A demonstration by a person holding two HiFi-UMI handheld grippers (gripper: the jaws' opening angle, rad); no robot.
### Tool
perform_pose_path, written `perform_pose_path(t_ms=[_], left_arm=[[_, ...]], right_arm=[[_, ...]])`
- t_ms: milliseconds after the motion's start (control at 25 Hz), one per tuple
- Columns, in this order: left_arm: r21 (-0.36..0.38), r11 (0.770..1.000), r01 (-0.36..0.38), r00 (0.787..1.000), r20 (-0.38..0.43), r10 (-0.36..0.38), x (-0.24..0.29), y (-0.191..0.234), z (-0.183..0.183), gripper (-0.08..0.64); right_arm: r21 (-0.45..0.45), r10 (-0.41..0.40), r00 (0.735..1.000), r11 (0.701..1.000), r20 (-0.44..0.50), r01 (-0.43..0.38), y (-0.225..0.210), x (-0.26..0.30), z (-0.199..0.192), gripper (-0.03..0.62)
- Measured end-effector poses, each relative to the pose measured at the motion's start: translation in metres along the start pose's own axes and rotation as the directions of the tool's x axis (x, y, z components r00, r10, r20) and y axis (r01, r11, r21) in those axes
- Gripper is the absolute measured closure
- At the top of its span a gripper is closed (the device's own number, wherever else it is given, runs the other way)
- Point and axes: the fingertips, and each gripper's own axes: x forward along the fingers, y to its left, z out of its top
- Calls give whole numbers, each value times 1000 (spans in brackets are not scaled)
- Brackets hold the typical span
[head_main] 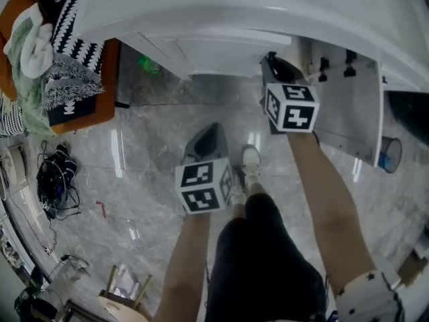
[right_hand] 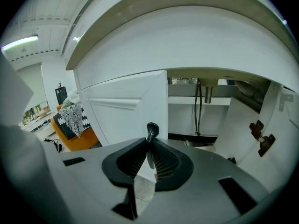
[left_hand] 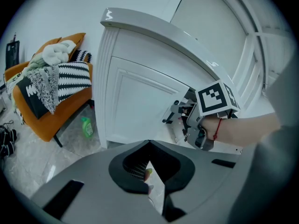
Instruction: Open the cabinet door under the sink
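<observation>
The left gripper (left_hand: 148, 146) is held low over the floor (head_main: 147, 153), its fingers closed together with nothing between them. The right gripper (right_hand: 150, 141) is raised ahead of it at the cabinet (right_hand: 219, 107), its fingers clamped on the dark knob (right_hand: 152, 129) at the free edge of the left door (right_hand: 131, 108). The right door (right_hand: 247, 120) is swung wide open, with hinges (right_hand: 261, 136) seen on its inner face. A pipe (right_hand: 199, 108) is seen hanging inside, beneath the sink (right_hand: 187, 41). Farther left, a green bottle (left_hand: 86, 126) is stood on the floor beside an orange chair (left_hand: 65, 108) piled with clothes (left_hand: 51, 80).
</observation>
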Motion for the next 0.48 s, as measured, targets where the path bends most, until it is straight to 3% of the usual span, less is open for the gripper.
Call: perform_pose_path(t_ms=[480], left_arm=[[-4, 1000, 4, 1000, 6, -4, -8, -2, -7, 555]], right_arm=[[22, 7, 1000, 1000, 1, -7, 12, -17, -15, 543]])
